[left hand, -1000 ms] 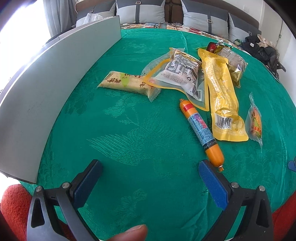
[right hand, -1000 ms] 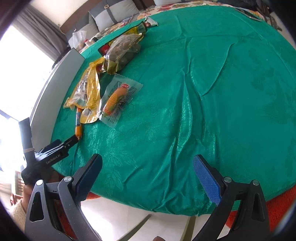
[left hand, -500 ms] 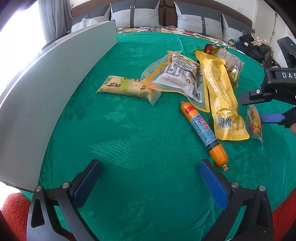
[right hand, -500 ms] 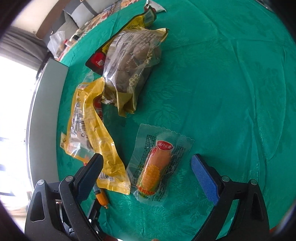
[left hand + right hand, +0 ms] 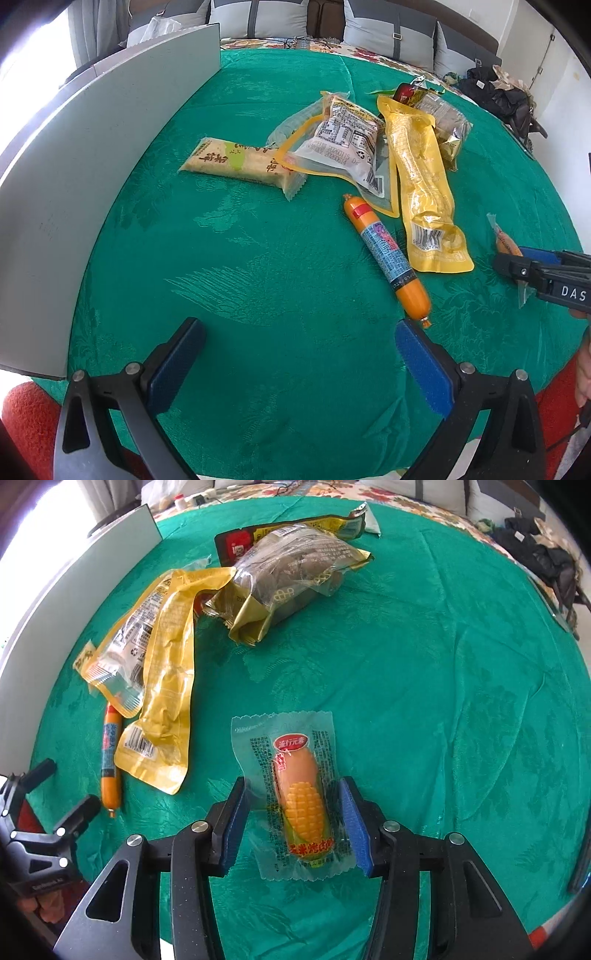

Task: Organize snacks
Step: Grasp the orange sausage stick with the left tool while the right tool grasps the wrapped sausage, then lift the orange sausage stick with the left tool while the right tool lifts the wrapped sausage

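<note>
Right gripper [image 5: 291,818] moved over corn snack [image 5: 299,794] — jaws closing.

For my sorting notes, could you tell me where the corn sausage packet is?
In the right wrist view, the corn sausage packet lies between the closing right gripper pads, right of the yellow pouch.

Right claw [image 5: 291,823] angled down, jaws closing, left claw [image 5: 295,365] spread wide, nothing between them.

corn snack [image 5: 506,246] mostly hidden, red packet [image 5: 236,544] half-covered
</note>
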Available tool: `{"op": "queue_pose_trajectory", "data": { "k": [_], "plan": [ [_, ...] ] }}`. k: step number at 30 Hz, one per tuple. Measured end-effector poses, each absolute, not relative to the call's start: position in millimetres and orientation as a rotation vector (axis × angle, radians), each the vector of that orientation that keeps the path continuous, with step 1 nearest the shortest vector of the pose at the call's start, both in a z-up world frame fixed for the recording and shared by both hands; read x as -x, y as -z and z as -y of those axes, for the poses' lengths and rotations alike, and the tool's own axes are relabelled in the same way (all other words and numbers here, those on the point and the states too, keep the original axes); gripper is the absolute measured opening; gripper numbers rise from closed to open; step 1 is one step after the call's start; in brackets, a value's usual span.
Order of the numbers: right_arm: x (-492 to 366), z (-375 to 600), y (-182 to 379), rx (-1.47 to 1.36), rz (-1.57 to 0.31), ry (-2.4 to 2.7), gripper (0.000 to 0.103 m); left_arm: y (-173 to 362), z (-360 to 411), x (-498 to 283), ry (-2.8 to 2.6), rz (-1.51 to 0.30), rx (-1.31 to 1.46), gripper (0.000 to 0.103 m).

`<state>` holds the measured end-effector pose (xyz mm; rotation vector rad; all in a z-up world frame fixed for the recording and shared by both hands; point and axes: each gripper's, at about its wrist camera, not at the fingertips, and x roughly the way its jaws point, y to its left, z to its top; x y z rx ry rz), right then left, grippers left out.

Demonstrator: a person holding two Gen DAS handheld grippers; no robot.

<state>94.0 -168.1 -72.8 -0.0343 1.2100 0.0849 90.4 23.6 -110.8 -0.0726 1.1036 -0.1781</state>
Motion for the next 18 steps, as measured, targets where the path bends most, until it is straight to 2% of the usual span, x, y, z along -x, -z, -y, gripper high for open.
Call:
{"op": "queue_pose_trajectory", "data": {
  "k": [1, 2, 3, 6, 9, 10, 11, 18],
  "plan": [
    [-89.2, 172.0, 73.4, 0.032, -1.203, -0.084, 0.063, 108.6, -20.2, -92.3, 0.195, -1.109, 0.107, 0.097],
    [-85.2, 175.2, 74.1, 0.030, -1.192, -0.085, 0.065, 107.7, -16.3, -97.1, 0.209, -1.127, 0.136, 0.094],
    [-81.8, 178.2, 74.6, 0.030, -1.181, -0.088, 0.065, 106.8, -10.0, -103.5, 0.217, -1.147, 0.151, 0.093],
    [-78.0, 183.8, 74.3, 0.032, -1.181, -0.091, 0.065, 103.0, 13.7, -124.6, 0.224, -1.165, 0.129, 0.081],
    [-80.4, 186.4, 73.9, 0.021, -1.203, -0.100, 0.066, 103.4, 25.2, -134.8, 0.164, -1.163, 0.059, 0.050],
    [-79.9, 188.3, 72.2, 0.016, -1.211, -0.107, 0.066, 102.6, 24.0, -134.4, 0.173, -1.162, 0.054, 0.027],
    [-83.3, 181.7, 67.7, 0.017, -1.221, -0.112, 0.066, 102.7, 18.3, -133.9, 0.206, -1.174, 0.073, 0.016],
    [-90.5, 200.7, 65.6, -0.006, -1.301, -0.167, 0.067, 102.1, -32.6, -118.1, 0.340, -1.227, 0.126, 0.016]
  ]
}}
